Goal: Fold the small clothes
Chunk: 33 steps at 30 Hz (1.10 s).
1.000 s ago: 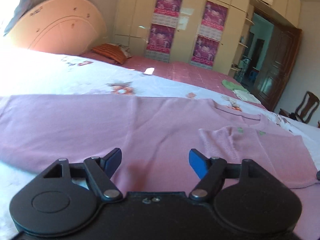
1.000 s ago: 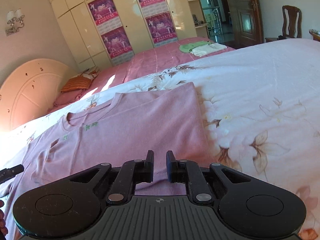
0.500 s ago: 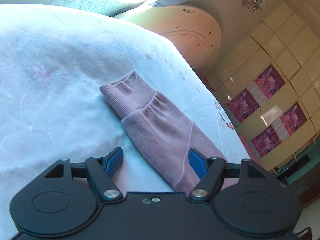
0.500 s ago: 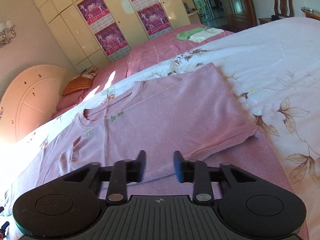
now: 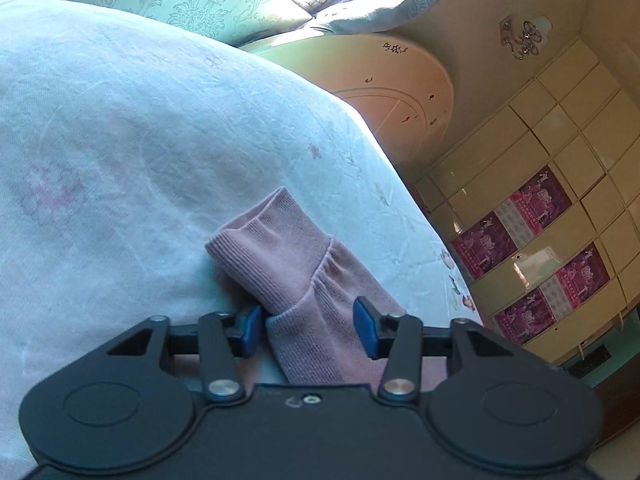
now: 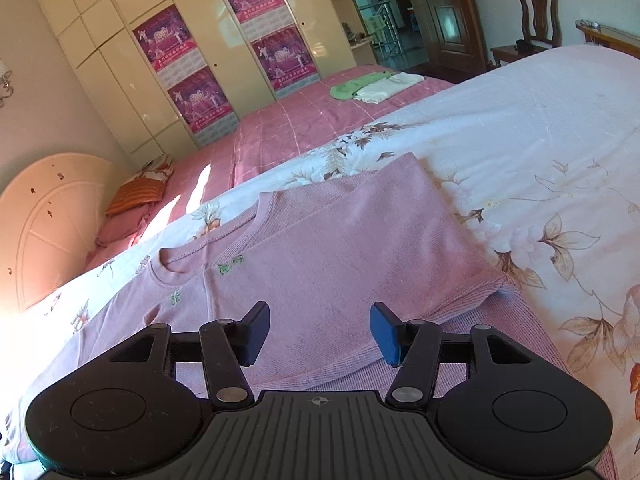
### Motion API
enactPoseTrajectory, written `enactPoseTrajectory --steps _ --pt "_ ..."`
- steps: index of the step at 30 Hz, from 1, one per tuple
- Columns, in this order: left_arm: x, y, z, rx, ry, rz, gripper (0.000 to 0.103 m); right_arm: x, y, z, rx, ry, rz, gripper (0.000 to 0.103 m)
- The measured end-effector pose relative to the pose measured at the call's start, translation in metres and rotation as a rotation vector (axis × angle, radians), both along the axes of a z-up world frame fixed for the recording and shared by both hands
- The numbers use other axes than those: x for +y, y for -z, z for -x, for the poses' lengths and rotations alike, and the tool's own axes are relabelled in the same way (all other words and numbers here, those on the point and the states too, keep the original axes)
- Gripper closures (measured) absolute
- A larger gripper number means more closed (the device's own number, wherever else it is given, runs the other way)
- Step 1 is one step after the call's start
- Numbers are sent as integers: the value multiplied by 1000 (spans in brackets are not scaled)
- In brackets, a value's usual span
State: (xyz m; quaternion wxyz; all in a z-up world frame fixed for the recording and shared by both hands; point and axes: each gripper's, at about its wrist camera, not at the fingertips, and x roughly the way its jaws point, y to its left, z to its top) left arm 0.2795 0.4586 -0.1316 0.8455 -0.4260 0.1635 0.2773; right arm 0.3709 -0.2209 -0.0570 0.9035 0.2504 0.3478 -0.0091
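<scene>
Floral bedsheet [image 6: 540, 128]; pink sweater [image 6: 328, 248] partly folded; both tools wide; posters illegible.

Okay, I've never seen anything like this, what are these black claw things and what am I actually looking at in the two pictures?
Each black claw is a hand-held two-finger gripper with a camera looking along its fingers; a person holds one in each hand. One picture comes from the left gripper, the other from the right gripper. A pink knitted sweater lies on a white floral bedsheet, its right side already folded over. The left gripper is open around the sweater's ribbed pink sleeve cuff, not yet gripping it. The right gripper is open above the sweater, holding nothing.
</scene>
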Motion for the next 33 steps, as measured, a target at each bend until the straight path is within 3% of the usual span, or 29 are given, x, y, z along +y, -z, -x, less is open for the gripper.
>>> enactPoseTrajectory --steps 1,3,4,8,10,15,18,19,20,21,23,24,28,33 --pt "-2 -3 -2 14 6 -9 95 -2 1 0 5 4 -6 47" --pt "-31 -32 -2 -26 69 -230 95 -5 1 0 14 5 -12 47" --pt "-55 -49 -6 -43 156 -345 95 -6 1 1 13 1 -10 47" --pt "-152 -84 -37 -77 482 -510 95 -5 2 6 5 -8 -26 47" --pt "-200 -88 -53 -80 587 -522 95 -3 4 8 5 -11 -45 47" --pt "-311 -65 -97 -40 809 -448 95 9 2 14 -3 -44 -88 47" --pt "-370 -38 -118 42 928 -528 94 14 0 18 -10 -62 -117 47" --pt "-386 -27 -125 85 978 -545 90 15 -1 18 -10 -66 -127 47" --pt "-401 -13 -131 141 1023 -551 77 16 -1 18 -12 -71 -140 47" --pt "-410 -5 -133 178 1031 -567 71 17 -1 18 -12 -77 -159 47" --pt "-415 -5 -118 133 1011 -618 40 18 -1 17 -8 -87 -194 47" --pt "-409 -10 -106 92 987 -620 35 19 0 17 -10 -95 -213 47" --pt "-377 -30 -68 42 869 -605 32 37 9 13 -12 -159 -305 47" --pt "-314 -30 -33 159 665 -579 35 71 24 -3 5 -231 -381 47"
